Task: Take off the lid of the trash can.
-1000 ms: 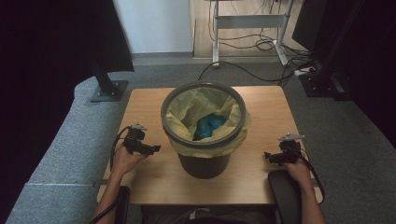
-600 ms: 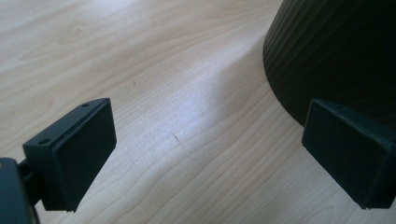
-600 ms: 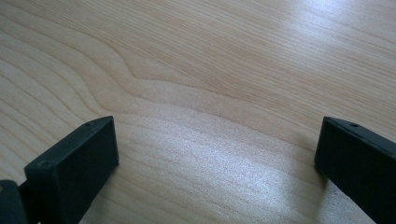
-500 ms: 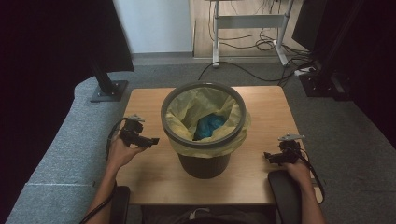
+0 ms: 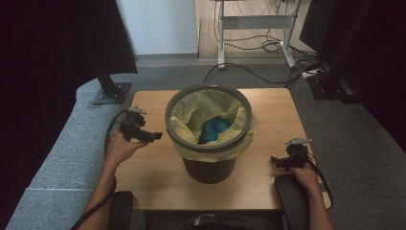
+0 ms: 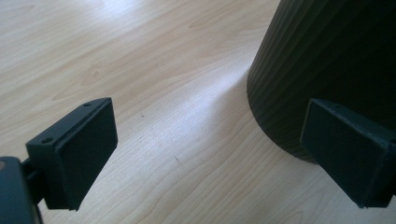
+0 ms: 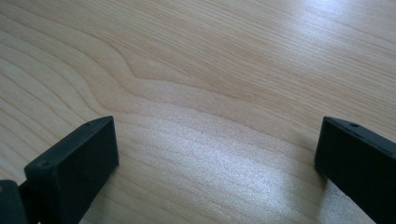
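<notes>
Bin [image 5: 209, 163]: mid-table, yellow liner [image 5: 201, 108] over its rim, something blue [image 5: 215, 129] inside, seen from the high view; your left gripper view shows its ribbed dark wall
Left gripper [image 5: 152, 136]: your jaws gape wide, just left of the bin
Right gripper [image 5: 274, 161]: jaws wide apart, right of the bin, over bare table [image 7: 210, 70]

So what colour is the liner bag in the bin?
Pale yellow: the liner bag folds over the rim of the dark bin, clearest in the high view.

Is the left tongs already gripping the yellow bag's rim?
No, the left tongs sit open beside the bin, jaws apart over bare table.
</notes>
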Demonstrator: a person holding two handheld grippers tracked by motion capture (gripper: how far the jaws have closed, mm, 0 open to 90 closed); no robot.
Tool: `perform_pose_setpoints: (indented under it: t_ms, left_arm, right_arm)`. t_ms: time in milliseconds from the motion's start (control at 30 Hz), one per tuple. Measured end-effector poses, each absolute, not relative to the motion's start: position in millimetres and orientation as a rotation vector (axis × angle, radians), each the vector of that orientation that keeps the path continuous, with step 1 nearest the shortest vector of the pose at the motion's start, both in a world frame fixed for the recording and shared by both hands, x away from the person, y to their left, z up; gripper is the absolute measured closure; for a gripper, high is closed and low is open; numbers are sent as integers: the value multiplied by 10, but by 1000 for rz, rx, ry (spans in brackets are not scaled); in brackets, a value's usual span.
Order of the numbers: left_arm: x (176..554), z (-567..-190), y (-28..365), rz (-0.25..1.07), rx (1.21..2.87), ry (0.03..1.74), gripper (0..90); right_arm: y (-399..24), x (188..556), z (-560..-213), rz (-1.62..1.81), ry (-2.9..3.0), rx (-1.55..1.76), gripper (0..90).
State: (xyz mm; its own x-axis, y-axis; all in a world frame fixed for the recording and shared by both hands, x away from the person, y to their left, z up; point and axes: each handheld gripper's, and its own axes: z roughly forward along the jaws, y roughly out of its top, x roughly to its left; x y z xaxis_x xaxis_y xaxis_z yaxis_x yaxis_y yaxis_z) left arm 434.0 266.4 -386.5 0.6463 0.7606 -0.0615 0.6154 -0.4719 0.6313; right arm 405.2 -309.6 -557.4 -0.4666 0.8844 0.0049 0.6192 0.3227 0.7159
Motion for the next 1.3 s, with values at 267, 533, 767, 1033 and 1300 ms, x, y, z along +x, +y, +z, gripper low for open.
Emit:
perform_pose_setpoints:
  t_ms: [267, 533, 767, 1033, 1300]
  left_arm:
    - [4367, -3600, 2613, 323, 2239, 1044, 54]
    - [4388, -3413, 2591, 330, 2223, 1032, 64]
    - [4407, -3188, 2557, 341, 2229, 1024, 79]
    - [4455, -2968, 2543, 345, 2227, 1030, 117]
    - [4478, -2709, 2466, 339, 2206, 1028, 139]
  right_arm:
    - [-3095, 4051, -5575, 934, 2206, 1334, 0]
    - [-3095, 4051, -5574, 934, 2206, 1334, 0]
    - [-3095, 4051, -5575, 934, 2206, 1334, 0]
    - [-3095, 4051, -5574, 934, 2206, 1333, 0]
    - [-3092, 4052, -5576, 936, 2206, 1331, 0]
